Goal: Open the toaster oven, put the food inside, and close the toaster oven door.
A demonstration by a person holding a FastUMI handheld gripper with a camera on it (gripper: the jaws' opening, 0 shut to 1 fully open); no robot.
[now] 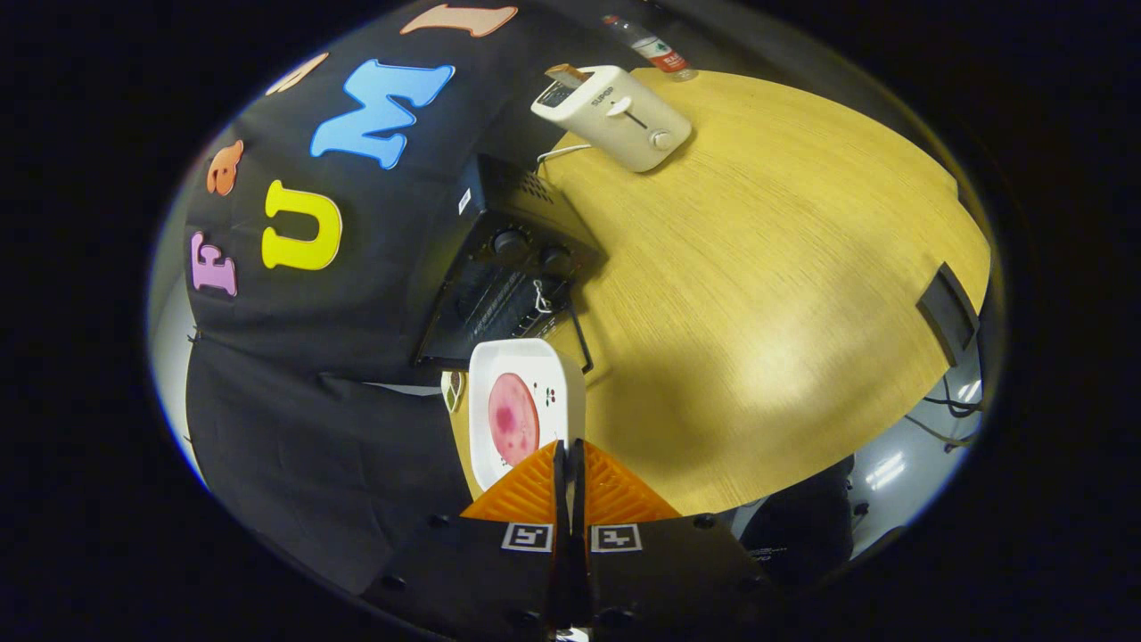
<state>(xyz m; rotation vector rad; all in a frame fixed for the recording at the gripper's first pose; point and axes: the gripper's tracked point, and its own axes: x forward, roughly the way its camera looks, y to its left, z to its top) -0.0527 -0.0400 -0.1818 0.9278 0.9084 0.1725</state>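
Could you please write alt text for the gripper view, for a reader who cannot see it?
The gripper, orange fingers nearly together, grips the near rim of a white plate carrying a pink slice of food. Beyond the plate stands a black toaster oven on a wooden table, with a white toaster farther back.

Plate with food sits on worktop edge, just ahead of closed gripper jaws. Toaster oven beyond plate along same edge. Toaster at far edge, bottle behind it.
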